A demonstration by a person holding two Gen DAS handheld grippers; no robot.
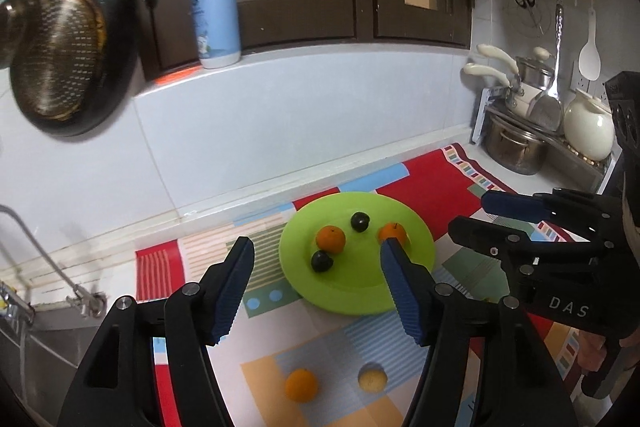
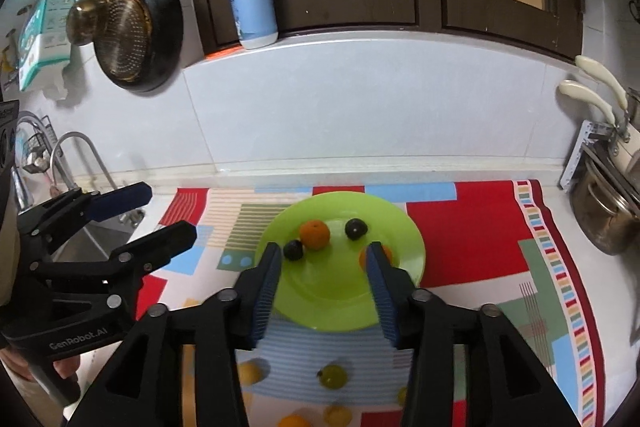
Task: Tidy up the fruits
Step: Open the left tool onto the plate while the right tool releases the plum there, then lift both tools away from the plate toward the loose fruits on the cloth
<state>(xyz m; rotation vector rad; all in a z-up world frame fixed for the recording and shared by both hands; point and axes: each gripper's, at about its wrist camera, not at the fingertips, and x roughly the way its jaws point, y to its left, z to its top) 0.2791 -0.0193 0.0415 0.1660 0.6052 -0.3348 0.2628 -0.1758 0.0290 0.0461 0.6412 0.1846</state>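
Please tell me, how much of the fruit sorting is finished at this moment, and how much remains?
Done: the green plate already holds four fruits, two oranges and two dark plums. In hand: nothing; the left tool and the right tool are both open and empty above the plate. Left: several fruits lie on the mat near the camera, including a green fruit, a yellow one and an orange one.

Ahead of our open left gripper (image 1: pixel 316 255) the green plate (image 1: pixel 344 291) lies unobstructed; the right gripper (image 2: pixel 322 259) crowds its right flank. Below us, loose fruit (an orange (image 1: pixel 301 385), a yellow one (image 1: pixel 373 378)) dots the mat (image 1: pixel 436 183).
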